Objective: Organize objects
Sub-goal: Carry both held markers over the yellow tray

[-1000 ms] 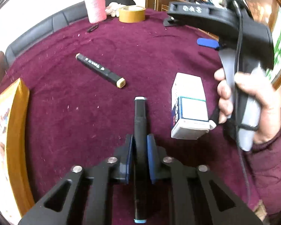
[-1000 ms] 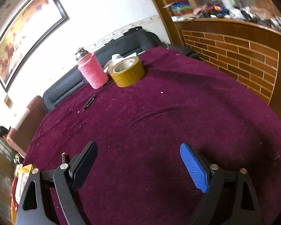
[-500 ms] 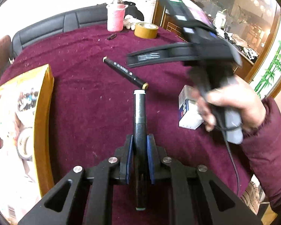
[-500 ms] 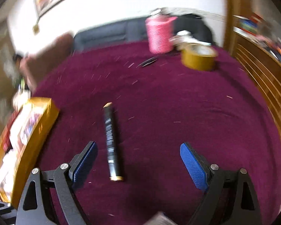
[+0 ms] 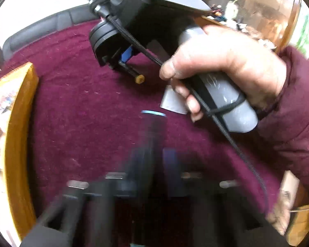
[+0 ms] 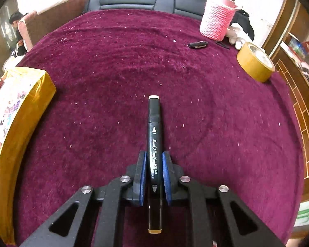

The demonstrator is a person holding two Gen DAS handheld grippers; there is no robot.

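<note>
- Left wrist view: looks steeply down over its own blurred fingers, close above the dark red plush tablecloth [image 5: 76, 111]; faces the black padded bench [image 5: 51, 26].
- Right wrist view: same downward tilt, near the cloth, facing the bench.
- Shared: cloth, bench, yellow-edged printed carton [image 6: 20, 107] at left in both views.

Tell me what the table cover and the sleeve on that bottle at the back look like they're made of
Table cover: looks like plush maroon velvet or velour; a short, matte nap holding pale lint specks. Bottle sleeve: apparently knitted or crocheted pink yarn, with zigzag stitch rows. The bottle underneath is hidden, except a shiny top.
</note>
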